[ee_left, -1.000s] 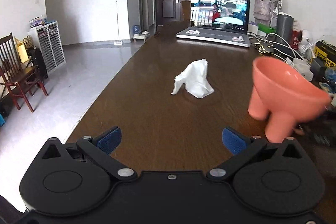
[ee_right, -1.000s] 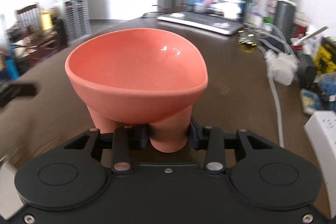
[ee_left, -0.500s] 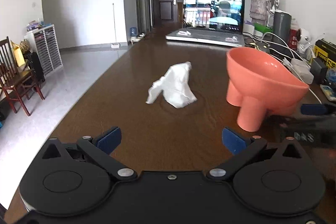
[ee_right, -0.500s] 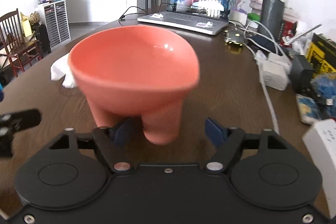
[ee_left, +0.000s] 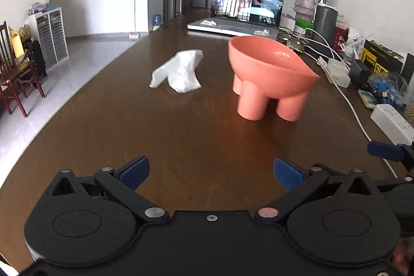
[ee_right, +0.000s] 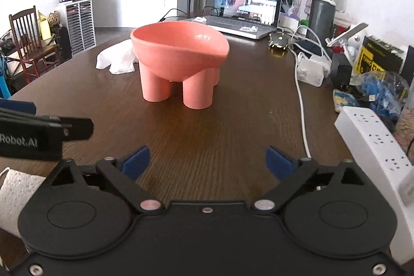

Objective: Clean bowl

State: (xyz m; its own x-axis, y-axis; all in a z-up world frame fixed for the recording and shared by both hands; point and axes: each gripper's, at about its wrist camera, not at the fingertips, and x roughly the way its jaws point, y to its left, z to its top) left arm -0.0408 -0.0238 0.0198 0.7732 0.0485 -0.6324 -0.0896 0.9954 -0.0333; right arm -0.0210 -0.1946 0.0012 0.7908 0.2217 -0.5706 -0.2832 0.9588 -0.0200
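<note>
Bowl [ee_right: 178,48]: coral, on thick legs, standing upright on the table, free of both tools, its hollow showing no dirt from these angles.
Table [ee_right: 233,126]: dark wood, bare ahead of the bowl; cables and a power strip [ee_right: 375,141] crowd the right edge (keep wiping strokes clear of them).
Cloth [ee_left: 178,71]: white, crumpled, just left of the bowl, not touching it.
Right gripper [ee_right: 207,159]: jaws opening, near their widest, nothing between them, well short of the bowl.
Left gripper [ee_left: 211,172]: jaws wide, empty, pointing between cloth and bowl.
Step, as judged: fetch the cloth; pinch a raised fold, lift clear, steady the bowl by a leg before wiping.
</note>
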